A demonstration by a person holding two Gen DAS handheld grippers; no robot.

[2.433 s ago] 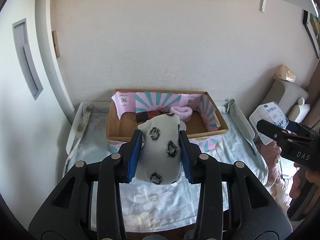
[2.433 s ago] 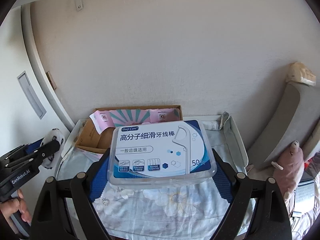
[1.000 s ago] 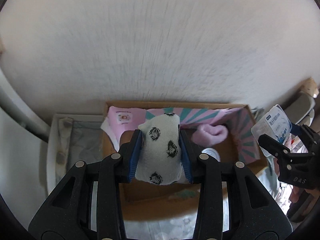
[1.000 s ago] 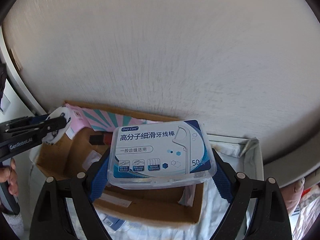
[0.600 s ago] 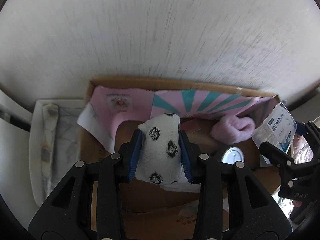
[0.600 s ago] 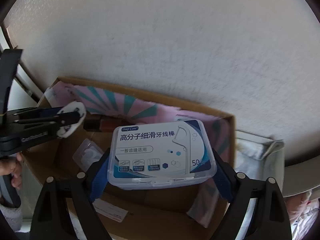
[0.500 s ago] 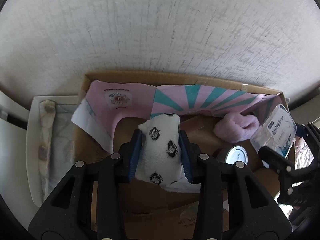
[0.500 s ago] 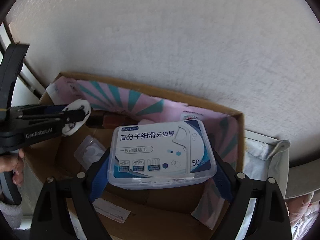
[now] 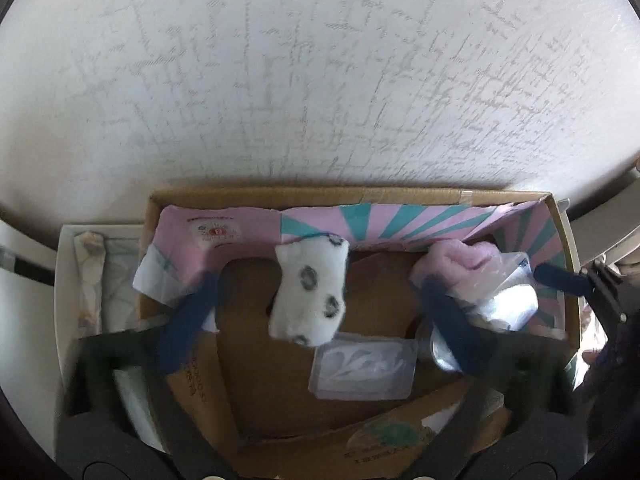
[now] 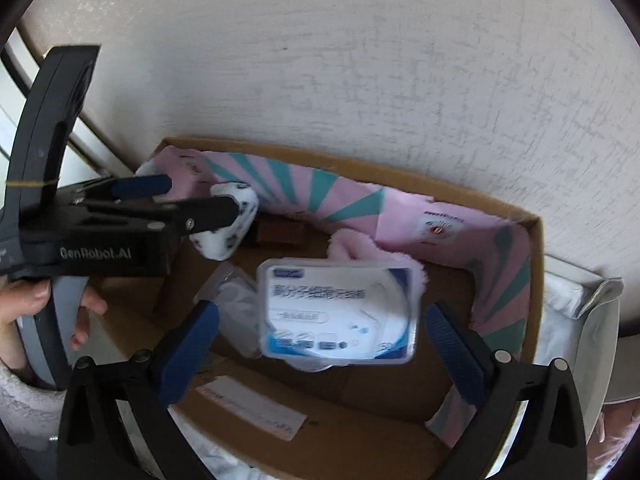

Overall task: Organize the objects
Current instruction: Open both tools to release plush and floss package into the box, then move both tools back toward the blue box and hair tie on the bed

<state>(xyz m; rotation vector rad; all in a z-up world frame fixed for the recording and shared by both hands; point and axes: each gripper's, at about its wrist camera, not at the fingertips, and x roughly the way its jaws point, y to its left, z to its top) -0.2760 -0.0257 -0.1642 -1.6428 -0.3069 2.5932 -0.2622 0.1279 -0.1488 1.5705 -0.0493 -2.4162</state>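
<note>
1. Cardboard box [image 9: 400,196] sits against a pale textured wall [image 9: 320,80], lined along its back and right side with a pink-and-teal striped sheet [image 9: 400,220].
2. Left gripper [image 9: 316,320] has just been opening and now stands spread wide — the white sock with black spots [image 9: 308,292] is between its blue pads but apart from both, blurred, over the box's back middle.
3. Right gripper [image 10: 316,344] has also just been opening; its jaws are wide, and the dental floss box [image 10: 340,308] lies blurred between them, touching neither pad, above the box floor.
4. Just behind the floss box lies a fluffy pink sock [image 10: 360,244]; a clear plastic packet [image 9: 362,368] rests on the cardboard floor near the spotted sock.
5. In the right wrist view, a person's hand [image 10: 24,304] grips the left gripper's handle at the left edge — the spotted sock shows just past its fingertips.
6. Under the box is a table with a light floral cloth [image 9: 116,276].
</note>
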